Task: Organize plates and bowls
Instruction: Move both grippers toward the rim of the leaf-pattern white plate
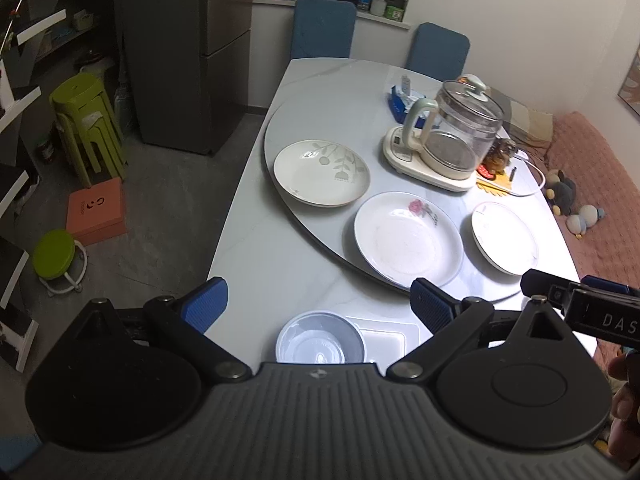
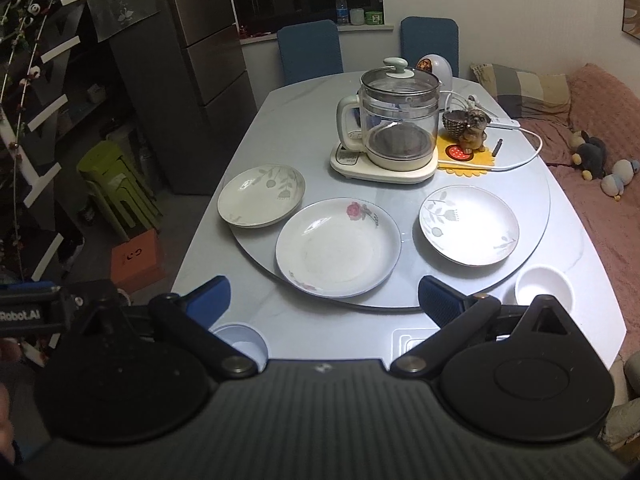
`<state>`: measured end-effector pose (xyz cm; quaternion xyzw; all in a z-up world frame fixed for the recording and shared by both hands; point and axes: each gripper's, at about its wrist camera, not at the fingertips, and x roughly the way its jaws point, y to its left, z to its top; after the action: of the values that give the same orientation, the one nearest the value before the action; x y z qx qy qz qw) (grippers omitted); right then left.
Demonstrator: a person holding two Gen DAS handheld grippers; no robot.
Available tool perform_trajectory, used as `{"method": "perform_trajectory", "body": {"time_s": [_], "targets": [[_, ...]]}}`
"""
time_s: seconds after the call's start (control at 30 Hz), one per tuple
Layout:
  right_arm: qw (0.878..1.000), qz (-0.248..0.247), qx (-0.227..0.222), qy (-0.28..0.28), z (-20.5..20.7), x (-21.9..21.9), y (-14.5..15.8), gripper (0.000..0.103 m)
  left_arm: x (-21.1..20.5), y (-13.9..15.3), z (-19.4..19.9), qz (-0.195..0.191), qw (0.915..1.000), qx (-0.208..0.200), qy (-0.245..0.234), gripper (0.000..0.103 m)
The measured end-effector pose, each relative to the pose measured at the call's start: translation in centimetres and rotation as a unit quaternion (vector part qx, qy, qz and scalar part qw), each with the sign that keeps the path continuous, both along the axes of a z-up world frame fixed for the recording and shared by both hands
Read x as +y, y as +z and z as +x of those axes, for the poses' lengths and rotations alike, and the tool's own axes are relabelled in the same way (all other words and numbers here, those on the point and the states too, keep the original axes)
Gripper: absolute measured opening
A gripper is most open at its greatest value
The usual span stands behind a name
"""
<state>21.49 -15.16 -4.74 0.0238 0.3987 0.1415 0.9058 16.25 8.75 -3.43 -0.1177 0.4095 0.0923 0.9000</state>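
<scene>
Only the right wrist view shows the white bowl (image 2: 543, 286).

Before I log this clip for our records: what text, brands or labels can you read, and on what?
"DAS", cut off by the frame edge: on the right tongs body, left wrist view.
"Robot.AI", start cut off: on the left tongs body, right wrist view.
"G" and smaller marks: on the orange box; the small print is unreadable.
Water bottle label, kettle base panel: too small.

The right gripper (image 1: 580, 300) reads "DAS"; the left gripper (image 2: 40, 312), "Robot.AI".
</scene>
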Motion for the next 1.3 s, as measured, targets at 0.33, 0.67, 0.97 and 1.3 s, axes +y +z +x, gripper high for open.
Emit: {"method": "perform_trajectory", "body": {"time_s": [0.33, 0.67, 0.97, 1.3], "targets": [[0.998, -0.009, 0.044, 0.049, 6.6, 2.3, -3.4, 0.088, 3.4, -4.5, 6.7, -0.007, 0.9982, 0.043, 0.042, 0.099], [0.991, 0.015, 0.08, 0.11, 14.5, 5.0, -7.1, 0.078, 6.5, -9.2, 13.9, -0.04, 0.9963, 0.049, 0.059, 0.099], [0.987, 0.019, 0.07, 0.142, 20.8, 7.6, -10.2, 0.079, 9.8, -12.9, 20.6, -0.06, 0.9949, 0.038, 0.071, 0.098], [0.987, 0.023, 0.079, 0.138, 27.0, 10.1, -14.7, 0.078, 12.1, -18.3, 26.1, -0.093, 0.9924, 0.038, 0.071, 0.09]]}}
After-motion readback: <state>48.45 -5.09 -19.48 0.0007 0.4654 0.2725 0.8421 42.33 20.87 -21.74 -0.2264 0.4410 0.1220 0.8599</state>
